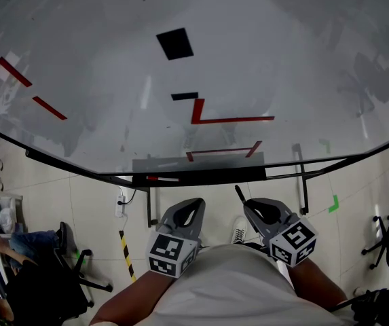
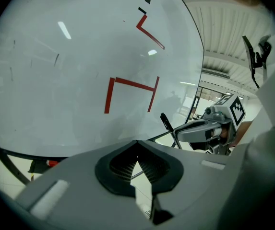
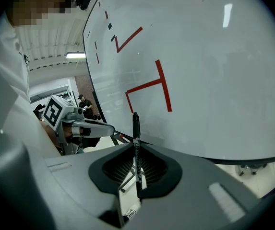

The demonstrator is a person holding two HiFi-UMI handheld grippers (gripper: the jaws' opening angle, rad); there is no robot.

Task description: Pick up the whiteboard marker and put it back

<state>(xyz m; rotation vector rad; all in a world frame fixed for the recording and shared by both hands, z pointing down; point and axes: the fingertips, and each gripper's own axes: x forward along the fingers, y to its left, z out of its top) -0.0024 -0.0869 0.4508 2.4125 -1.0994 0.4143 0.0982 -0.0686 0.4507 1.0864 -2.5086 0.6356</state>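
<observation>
The whiteboard marker [image 3: 136, 128] is black and slim, and it stands upright between the jaws of my right gripper [image 3: 136, 150], which is shut on it. In the head view the marker's cap [image 1: 239, 194] sticks out past the right gripper [image 1: 250, 206], just below the whiteboard's tray [image 1: 201, 176]. My left gripper [image 1: 193, 205] hangs beside it, shut with nothing in it [image 2: 137, 145]. The left gripper view shows the right gripper [image 2: 187, 131] with the marker [image 2: 165, 122] pointing up. The whiteboard [image 1: 201, 60] bears red lines.
A red marker [image 1: 155, 178] lies on the tray at the left. Black rectangles [image 1: 174, 43] [image 1: 184, 96] stick on the board. Below stand the board's frame legs [image 1: 303, 189], a striped post [image 1: 126, 250], office chairs [image 1: 387, 240] and a seated person [image 1: 24, 277].
</observation>
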